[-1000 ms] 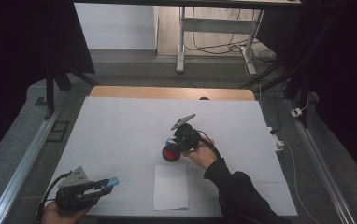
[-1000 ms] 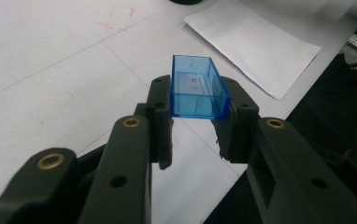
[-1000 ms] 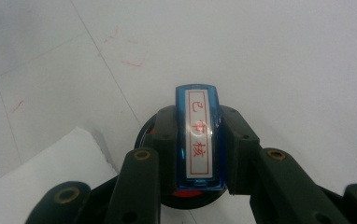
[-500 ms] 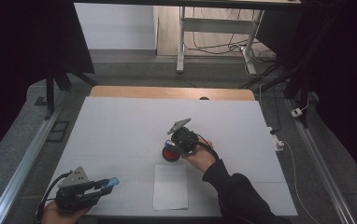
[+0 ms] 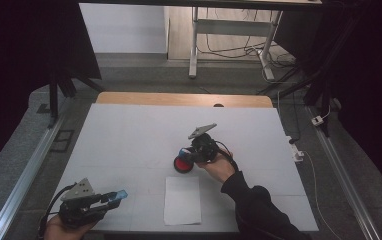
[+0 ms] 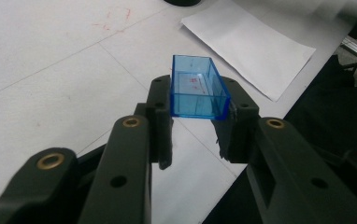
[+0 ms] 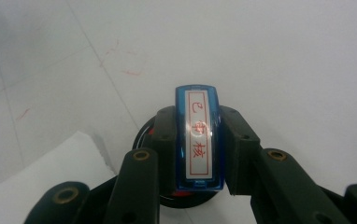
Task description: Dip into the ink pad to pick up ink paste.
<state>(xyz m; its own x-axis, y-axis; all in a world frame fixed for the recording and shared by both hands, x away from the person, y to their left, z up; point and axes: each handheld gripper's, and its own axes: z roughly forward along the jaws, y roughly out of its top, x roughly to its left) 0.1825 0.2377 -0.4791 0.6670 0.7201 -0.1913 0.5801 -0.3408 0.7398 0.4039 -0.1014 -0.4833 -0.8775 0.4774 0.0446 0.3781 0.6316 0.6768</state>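
Stamp (image 7: 198, 137): blue-bodied rubber stamp, white label strip with red characters on its back; sits lengthwise between the right jaws, just above the ink pad, near table centre.
Right gripper (image 5: 189, 154): jaws clamped on the stamp's two long sides. Grip looks square and firm; holding it by the flanks leaves the printing face free to point down.
Ink pad (image 5: 182, 164): round, black rim, red centre, directly under the stamp. From the right gripper view only its dark rim peeks out at 6 o'clock below the stamp. Cannot tell whether stamp face touches the pad or hovers just over it.
Judgement: stamp is being inked, or about to be; the paper would be the next stop.
Paper (image 5: 182, 199): white sheet lying flat at 6 o'clock from the ink pad, just beside it, not touching. Placed close so the inked stamp travels a short way.
Left gripper (image 5: 114, 196): at 8 o'clock from the paper, near the table's front edge, well apart from the right one.
Cap (image 6: 197, 88): clear blue open-topped box, pinched by its sides between the left jaws, hollow facing up and away. Probably the stamp's cover, parked out of the way while the stamp works.
Table (image 5: 129, 130): white surface with faint red smudges, likely stray ink.
Risk: a tilted press could give an uneven print.
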